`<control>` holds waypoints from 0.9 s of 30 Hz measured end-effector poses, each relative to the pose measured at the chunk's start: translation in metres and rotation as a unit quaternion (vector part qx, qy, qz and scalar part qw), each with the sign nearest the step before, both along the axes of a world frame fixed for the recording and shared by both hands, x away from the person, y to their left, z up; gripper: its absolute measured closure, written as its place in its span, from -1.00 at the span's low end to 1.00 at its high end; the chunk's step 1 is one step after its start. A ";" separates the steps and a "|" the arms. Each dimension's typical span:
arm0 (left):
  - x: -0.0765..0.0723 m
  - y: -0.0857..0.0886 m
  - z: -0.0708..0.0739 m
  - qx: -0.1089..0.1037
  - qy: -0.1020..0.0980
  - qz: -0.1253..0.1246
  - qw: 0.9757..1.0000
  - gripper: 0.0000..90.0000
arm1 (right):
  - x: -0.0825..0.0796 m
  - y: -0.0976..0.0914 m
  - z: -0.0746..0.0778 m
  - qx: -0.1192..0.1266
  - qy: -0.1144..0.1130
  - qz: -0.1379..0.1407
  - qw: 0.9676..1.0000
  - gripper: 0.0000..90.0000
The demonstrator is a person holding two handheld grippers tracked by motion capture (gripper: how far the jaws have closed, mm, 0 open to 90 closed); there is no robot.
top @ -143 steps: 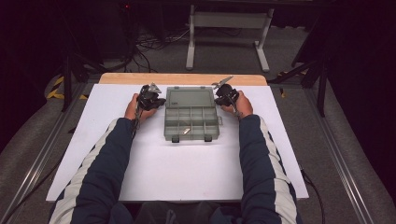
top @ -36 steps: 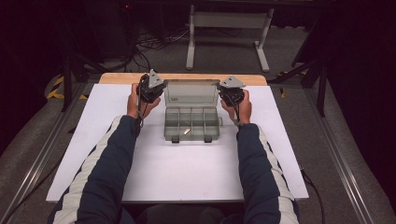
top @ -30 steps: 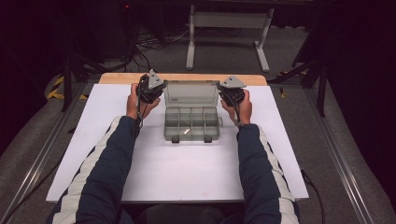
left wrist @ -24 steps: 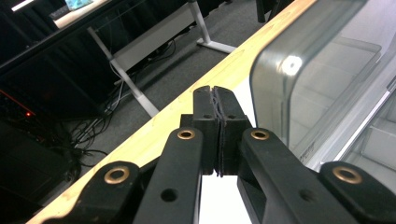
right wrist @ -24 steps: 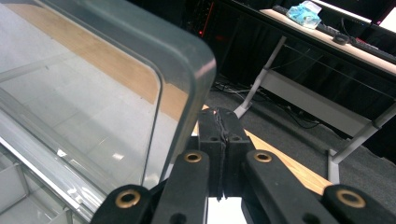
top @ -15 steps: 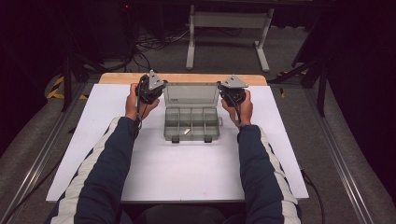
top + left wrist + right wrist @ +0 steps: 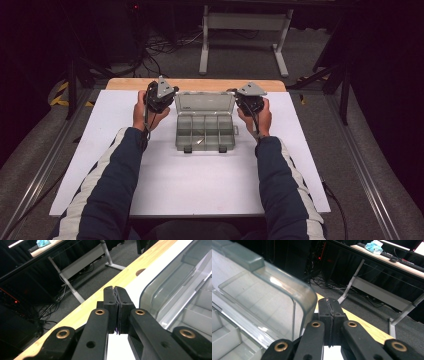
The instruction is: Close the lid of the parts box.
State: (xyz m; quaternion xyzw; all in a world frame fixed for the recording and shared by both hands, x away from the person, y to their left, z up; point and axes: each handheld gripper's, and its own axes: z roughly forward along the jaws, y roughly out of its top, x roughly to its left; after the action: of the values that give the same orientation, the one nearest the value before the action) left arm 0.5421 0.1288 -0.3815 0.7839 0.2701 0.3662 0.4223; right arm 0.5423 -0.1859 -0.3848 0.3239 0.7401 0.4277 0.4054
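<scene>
A clear grey compartment box stands open on the white table cover, its lid raised at the back. My left gripper is shut and empty, just off the lid's left edge. My right gripper is shut and empty too, behind the lid's right corner. In each gripper view the two black jaws press together with nothing between them. A small pale item lies in one front compartment.
The wooden table edge runs along the back, with a round hole in it. Beyond it are a white desk frame and floor cables. Bare white cover lies in front of the box.
Both grippers moved back from the box's sides to the lid's rear corners, and the lid went from lying flat to standing up. Over the last second little has moved.
</scene>
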 end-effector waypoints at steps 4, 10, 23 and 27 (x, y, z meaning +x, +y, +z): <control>-0.005 0.001 0.000 0.002 0.001 -0.004 1.000 0.97 | -0.004 0.000 0.002 0.009 -0.004 0.000 1.000 1.00; -0.010 0.000 0.001 0.005 0.000 -0.005 1.000 0.98 | -0.011 -0.001 0.003 0.010 -0.009 0.003 1.000 1.00; -0.020 -0.001 -0.001 0.009 -0.003 -0.005 1.000 0.99 | -0.024 -0.001 0.002 0.007 -0.013 0.000 1.000 1.00; -0.024 -0.001 -0.001 0.008 -0.005 -0.010 1.000 0.99 | -0.027 -0.001 0.000 0.006 -0.012 0.001 1.000 1.00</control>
State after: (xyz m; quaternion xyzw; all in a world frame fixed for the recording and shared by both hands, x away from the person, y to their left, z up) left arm 0.5185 0.1278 -0.3823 0.7879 0.2570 0.3681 0.4215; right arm 0.5151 -0.1869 -0.3843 0.3205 0.7330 0.4364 0.4116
